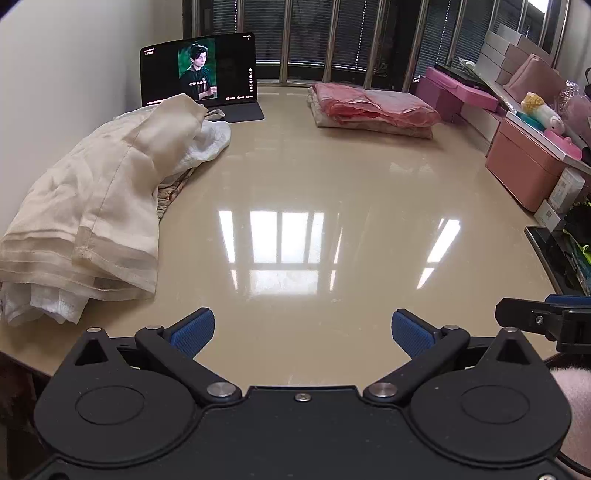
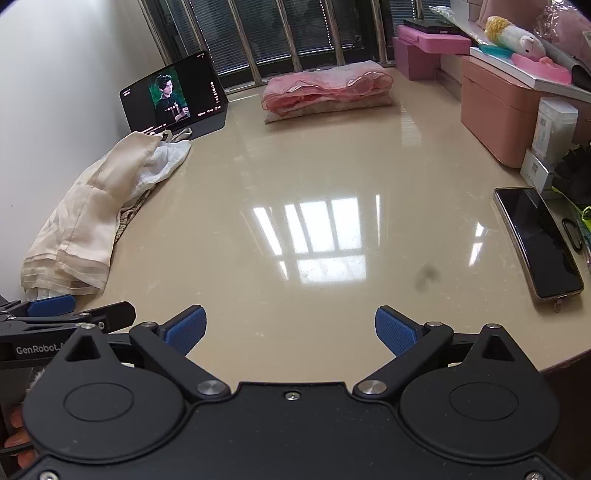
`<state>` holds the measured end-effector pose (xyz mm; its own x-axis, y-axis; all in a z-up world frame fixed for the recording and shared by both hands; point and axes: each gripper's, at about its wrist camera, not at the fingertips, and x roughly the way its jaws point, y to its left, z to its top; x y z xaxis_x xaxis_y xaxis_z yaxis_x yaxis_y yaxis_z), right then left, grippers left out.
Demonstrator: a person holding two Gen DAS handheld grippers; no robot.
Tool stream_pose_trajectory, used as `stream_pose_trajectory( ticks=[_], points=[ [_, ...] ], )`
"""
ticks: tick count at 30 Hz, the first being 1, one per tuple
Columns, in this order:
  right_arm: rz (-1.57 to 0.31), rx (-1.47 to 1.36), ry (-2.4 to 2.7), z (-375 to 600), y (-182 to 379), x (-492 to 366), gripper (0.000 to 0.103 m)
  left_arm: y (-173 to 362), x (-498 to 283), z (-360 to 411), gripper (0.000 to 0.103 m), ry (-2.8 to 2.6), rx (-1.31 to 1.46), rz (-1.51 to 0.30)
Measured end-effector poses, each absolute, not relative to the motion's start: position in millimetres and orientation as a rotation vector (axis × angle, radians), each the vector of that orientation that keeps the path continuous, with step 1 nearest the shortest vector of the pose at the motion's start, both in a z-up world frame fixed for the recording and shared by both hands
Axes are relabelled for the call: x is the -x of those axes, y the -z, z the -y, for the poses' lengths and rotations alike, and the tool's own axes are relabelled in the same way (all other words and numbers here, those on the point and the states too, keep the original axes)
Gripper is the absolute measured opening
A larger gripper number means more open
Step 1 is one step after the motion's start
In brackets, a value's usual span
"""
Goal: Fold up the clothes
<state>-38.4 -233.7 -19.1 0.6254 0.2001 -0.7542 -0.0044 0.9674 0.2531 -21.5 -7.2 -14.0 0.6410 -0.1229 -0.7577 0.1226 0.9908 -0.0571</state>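
A heap of unfolded cream and white sheer garments (image 1: 92,206) lies along the table's left edge; it also shows in the right wrist view (image 2: 92,206). A folded stack of pink and beige clothes (image 1: 373,109) lies at the far side, also in the right wrist view (image 2: 325,90). My left gripper (image 1: 303,332) is open and empty over the near table edge, right of the heap. My right gripper (image 2: 290,328) is open and empty beside it, over the near edge. Each gripper's tip shows in the other's view.
The glossy beige table (image 1: 295,192) has a tablet (image 1: 199,70) standing at the far left. A phone (image 2: 537,240) lies at the right edge. Pink boxes (image 1: 524,166), a plush toy (image 2: 513,35) and small cartons crowd the right side. Window bars stand behind.
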Motion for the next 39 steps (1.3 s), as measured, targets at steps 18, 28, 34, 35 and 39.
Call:
stream_pose_trajectory(
  ticks=[18, 28, 34, 35, 39],
  points=[
    [-0.895, -0.237, -0.117, 236.1, 18.9, 37.2, 0.1, 13.6, 19.0, 4.7, 0.103, 0.128, 0.018, -0.861],
    [-0.889, -0.251, -0.122, 237.8, 18.4, 39.8, 0.1, 13.2, 20.6, 5.2, 0.103, 0.127, 0.015, -0.856],
    [-0.888, -0.252, -0.125, 239.3, 18.2, 39.7, 0.1, 13.4, 20.4, 6.7, 0.103, 0.126, 0.013, -0.855],
    [-0.887, -0.253, -0.125, 239.8, 18.2, 39.7, 0.1, 13.3, 20.5, 6.9, 0.103, 0.125, 0.013, -0.855],
    [-0.885, -0.257, -0.127, 240.2, 18.3, 39.7, 0.1, 13.2, 20.4, 7.9, 0.103, 0.124, 0.011, -0.854]
  ],
)
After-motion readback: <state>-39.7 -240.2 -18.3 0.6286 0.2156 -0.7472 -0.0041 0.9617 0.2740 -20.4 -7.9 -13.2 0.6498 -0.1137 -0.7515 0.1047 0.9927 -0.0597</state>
